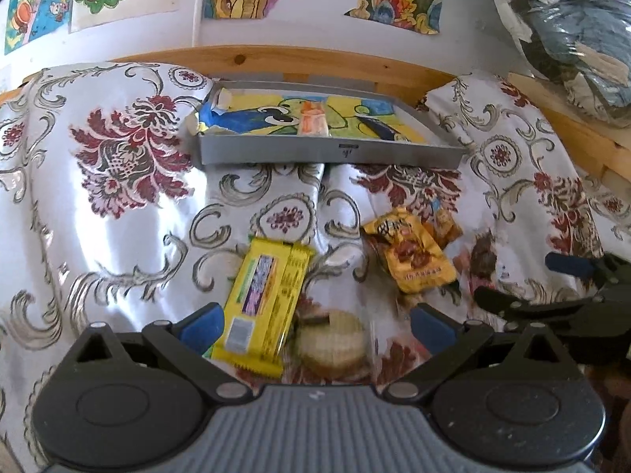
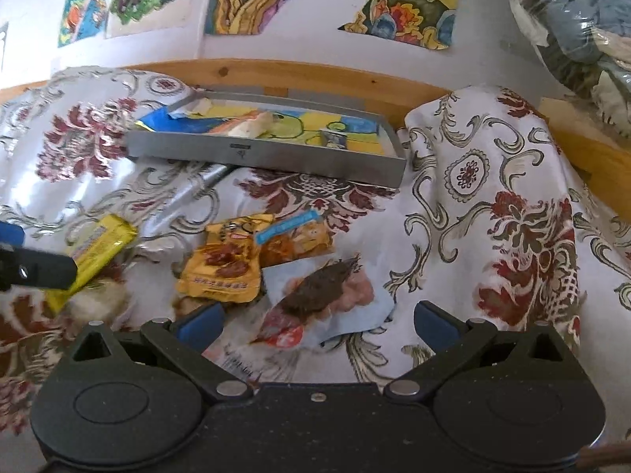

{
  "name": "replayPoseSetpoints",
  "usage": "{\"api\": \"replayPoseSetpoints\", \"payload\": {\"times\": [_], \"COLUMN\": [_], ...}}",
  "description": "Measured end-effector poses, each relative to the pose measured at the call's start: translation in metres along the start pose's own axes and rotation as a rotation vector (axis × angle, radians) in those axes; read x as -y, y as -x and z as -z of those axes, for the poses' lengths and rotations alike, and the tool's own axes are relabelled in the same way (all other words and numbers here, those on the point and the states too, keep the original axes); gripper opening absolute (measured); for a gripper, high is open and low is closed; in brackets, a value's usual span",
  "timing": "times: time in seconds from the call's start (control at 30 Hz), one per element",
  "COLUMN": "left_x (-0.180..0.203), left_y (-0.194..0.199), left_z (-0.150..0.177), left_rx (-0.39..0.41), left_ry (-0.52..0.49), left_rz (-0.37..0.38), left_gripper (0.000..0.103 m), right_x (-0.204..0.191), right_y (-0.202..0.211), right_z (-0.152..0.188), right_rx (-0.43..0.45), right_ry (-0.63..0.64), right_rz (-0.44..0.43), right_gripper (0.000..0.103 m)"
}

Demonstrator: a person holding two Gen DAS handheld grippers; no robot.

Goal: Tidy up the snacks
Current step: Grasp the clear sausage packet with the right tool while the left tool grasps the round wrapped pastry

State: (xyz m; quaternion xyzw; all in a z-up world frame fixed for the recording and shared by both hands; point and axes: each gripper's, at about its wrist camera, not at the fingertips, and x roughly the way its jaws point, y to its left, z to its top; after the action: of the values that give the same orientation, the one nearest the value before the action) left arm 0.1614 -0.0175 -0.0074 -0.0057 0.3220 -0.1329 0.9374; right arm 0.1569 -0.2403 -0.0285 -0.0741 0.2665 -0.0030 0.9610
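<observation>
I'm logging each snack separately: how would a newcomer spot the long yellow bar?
Start at the grey tray by the wooden rail, then come down the flowered cloth to the snacks. The yellow bar lies leftmost, beside a round wafer; it alone is long and narrow with a purple stripe.

- A tray (image 1: 331, 153) sits at the back of the cloth (image 1: 118, 197), against a wooden rail (image 1: 276, 59).
- Two small packets (image 1: 314, 120) (image 2: 334, 138) lie in the tray.
- In front of the tray lie a snack bar (image 1: 264, 303) on the left, a round biscuit (image 1: 331, 345) beside it, two pouches (image 2: 224, 264) (image 2: 303, 236) in the middle and a flat packet (image 2: 319, 299) on the right.
</observation>
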Motion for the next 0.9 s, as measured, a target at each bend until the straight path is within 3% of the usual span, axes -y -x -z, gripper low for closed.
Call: {"api": "replayPoseSetpoints", "payload": {"times": [0.17,0.4,0.57,0.83,0.9], "left_x": [0.001,0.003,-0.007,-0.013,-0.012], "left_y": [-0.013,-0.028,-0.036,-0.050,-0.055], "left_z": [-0.006,0.004,0.008,0.008,0.008], "left_rx": [-0.019,-0.118,-0.175,-0.218,-0.224], "left_ry": [0.023,-0.001,0.086,0.172,0.181], "left_rz": [0.029,0.100,0.138,0.123,0.118], "left_gripper": [0.102,0.102,0.098,0.096,0.090], "right_x": [-0.007,0.000,0.007,0.006,0.006], "right_y": [-0.010,-0.019,-0.024,-0.026,-0.026], "right_z": [0.004,0.002,0.001,0.001,0.001], "right_rx": [-0.021,-0.050,-0.066,-0.073,-0.073], "right_ry": [0.010,-0.032,-0.059,-0.060,-0.060], "right_rz": [0.005,-0.052,-0.079,-0.123,-0.128], "right_gripper": [0.092,0.077,0.060,0.049,0.047]}}
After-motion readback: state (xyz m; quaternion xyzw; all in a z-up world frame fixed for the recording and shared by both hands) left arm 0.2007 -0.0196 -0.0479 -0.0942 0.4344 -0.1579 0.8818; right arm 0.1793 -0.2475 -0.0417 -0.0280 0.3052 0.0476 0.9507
